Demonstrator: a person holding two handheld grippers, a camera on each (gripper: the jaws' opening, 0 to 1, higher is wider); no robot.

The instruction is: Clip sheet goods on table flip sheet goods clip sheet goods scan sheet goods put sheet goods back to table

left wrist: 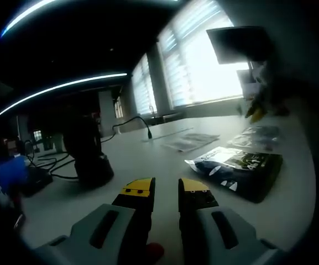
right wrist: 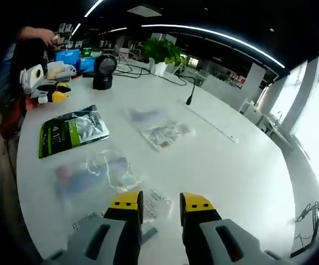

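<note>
In the left gripper view my left gripper is open above the white table, with nothing between its yellow-tipped jaws. A dark printed packet lies to its right, and two clear packets lie further off. In the right gripper view my right gripper is open, low over a small clear packet by the near edge. The green-and-black packet, a clear packet with blue contents and another clear packet lie flat. The left gripper hovers at the far left.
A black stand scanner stands at the back of the table with cables beside it. A gooseneck microphone rises from the middle. A blue box and a potted plant are behind. The table edge curves close on the left.
</note>
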